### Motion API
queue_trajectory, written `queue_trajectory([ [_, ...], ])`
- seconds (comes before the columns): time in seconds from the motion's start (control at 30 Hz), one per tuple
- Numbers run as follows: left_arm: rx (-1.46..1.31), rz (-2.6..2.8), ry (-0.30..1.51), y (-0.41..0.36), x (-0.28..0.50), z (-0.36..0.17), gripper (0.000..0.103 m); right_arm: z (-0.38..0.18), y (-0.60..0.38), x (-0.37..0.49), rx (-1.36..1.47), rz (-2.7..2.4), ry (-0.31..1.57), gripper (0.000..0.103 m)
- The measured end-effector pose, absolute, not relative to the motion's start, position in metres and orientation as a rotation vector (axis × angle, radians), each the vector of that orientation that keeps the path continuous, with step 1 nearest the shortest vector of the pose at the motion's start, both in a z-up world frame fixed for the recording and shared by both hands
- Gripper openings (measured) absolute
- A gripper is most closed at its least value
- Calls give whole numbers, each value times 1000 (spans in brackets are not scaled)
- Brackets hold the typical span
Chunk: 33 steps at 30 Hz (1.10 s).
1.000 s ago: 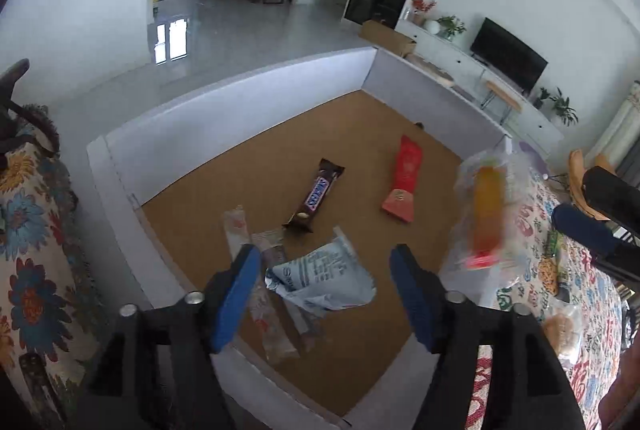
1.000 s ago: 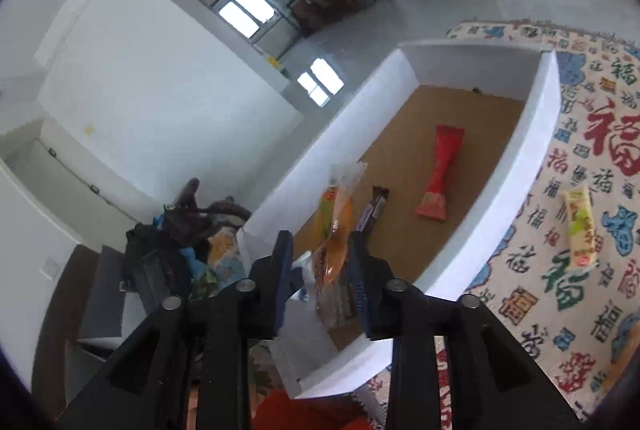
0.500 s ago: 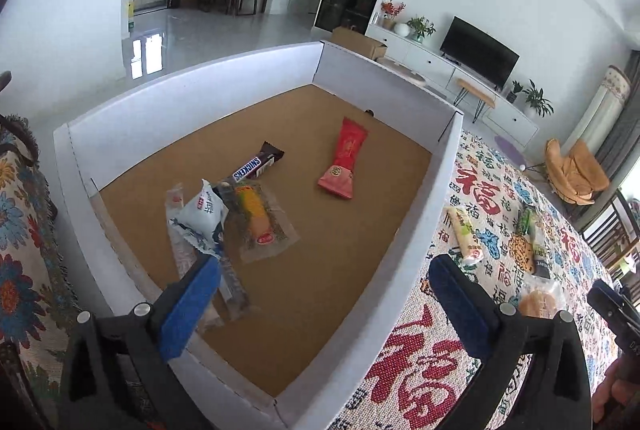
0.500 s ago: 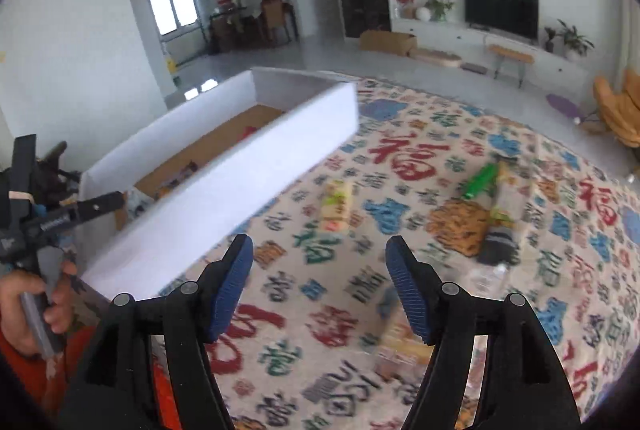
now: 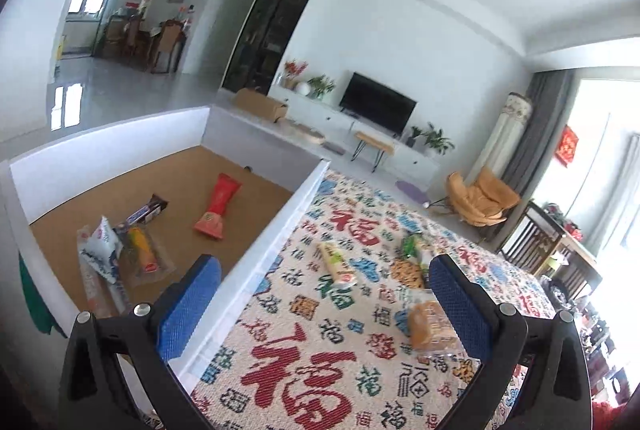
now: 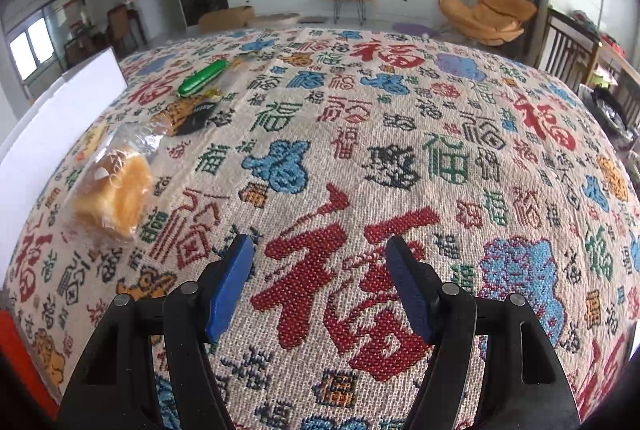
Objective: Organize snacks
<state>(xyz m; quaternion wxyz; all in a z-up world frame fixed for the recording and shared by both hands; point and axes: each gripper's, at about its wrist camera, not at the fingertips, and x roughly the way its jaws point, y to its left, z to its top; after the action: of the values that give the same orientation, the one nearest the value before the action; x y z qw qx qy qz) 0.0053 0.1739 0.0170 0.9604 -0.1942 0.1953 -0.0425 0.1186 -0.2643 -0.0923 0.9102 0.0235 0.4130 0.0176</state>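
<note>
Lying spread across the patterned cloth (image 6: 400,149) ahead of both grippers, several snacks are being shown outside the white box (image 5: 276,254). The left gripper (image 5: 324,294) is being held with its jaws wide apart and nothing between them, its left finger over the box's near wall and its right finger over the cloth. Just beside that right finger, a wrapped bun (image 5: 430,322) is being seen on the cloth; further ahead, between the fingers, a long pale bar (image 5: 337,264) is lying, and beyond the right fingertip a bag of biscuits (image 5: 406,272) and a green packet (image 5: 410,244) are resting close together.

Inside the box, ahead and to the left of the left gripper, a red packet (image 5: 216,207), a dark chocolate bar (image 5: 146,211), an orange snack in clear wrap (image 5: 142,256) and a white and blue pouch (image 5: 100,246) are being kept on the brown floor.

The right gripper (image 6: 320,282) is being held low over the cloth, jaws apart and empty. Ahead and to its left the wrapped bun (image 6: 114,185) is lying, with the biscuits (image 6: 188,115) and the green packet (image 6: 202,77) further off.
</note>
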Motion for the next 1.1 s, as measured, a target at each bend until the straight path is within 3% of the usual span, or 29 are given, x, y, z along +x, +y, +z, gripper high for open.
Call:
queue_trajectory([
  [0.3,-321,-127,420,134,13,10,103,-115,-248,118,-43,53,877,73],
  [0.43,-271,-130,593,100,40,-11,103,-118,-260,119,22,49,891,79],
  [0.53,-182,-84,846,70,78,-51,103,-119,-256,119,1,46,898,83],
  [0.63,-202,-35,952,58,102,-90,103,-120,-255,118,-6,36,900,85],
  [0.9,-47,40,922,33,105,-108,103,-120,-256,120,3,39,901,85],
  [1.1,-136,57,963,49,108,-117,103,-120,-256,119,2,39,901,85],
])
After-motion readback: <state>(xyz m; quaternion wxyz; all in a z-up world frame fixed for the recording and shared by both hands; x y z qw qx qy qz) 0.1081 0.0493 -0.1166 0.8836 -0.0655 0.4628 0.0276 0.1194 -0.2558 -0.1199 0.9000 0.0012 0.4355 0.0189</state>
